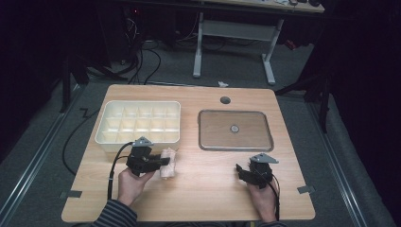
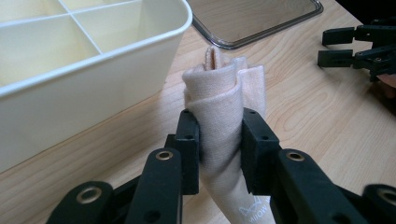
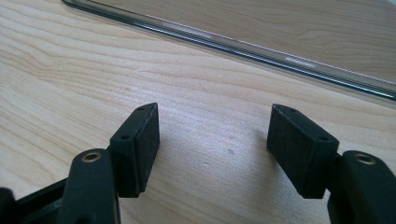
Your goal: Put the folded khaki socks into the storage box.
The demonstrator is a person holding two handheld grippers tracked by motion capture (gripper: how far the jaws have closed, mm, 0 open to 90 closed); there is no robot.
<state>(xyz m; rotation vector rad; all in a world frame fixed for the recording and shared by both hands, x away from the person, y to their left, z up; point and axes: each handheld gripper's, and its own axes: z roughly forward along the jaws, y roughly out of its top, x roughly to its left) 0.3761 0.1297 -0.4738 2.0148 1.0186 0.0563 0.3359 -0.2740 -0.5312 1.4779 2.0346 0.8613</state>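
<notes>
A rolled pale pink cloth (image 1: 168,163) lies on the wooden table just in front of the cream divided tray (image 1: 113,137). My left gripper (image 1: 162,161) is shut on this cloth (image 2: 224,116), its two black jaws pressing the roll from both sides. In the left gripper view the tray's wall (image 2: 84,93) stands close on the left. My right gripper (image 1: 242,171) rests low over the table at the front right, open, with bare wood between its pads (image 3: 306,149). The same right gripper (image 2: 337,46) appears at the far right of the left gripper view.
A clear flat lid (image 1: 235,130) with a round knob lies on the table behind the right gripper; its rim (image 3: 261,46) crosses the right gripper view. A round cable hole (image 1: 225,100) sits near the table's far edge. A desk frame and cables stand beyond.
</notes>
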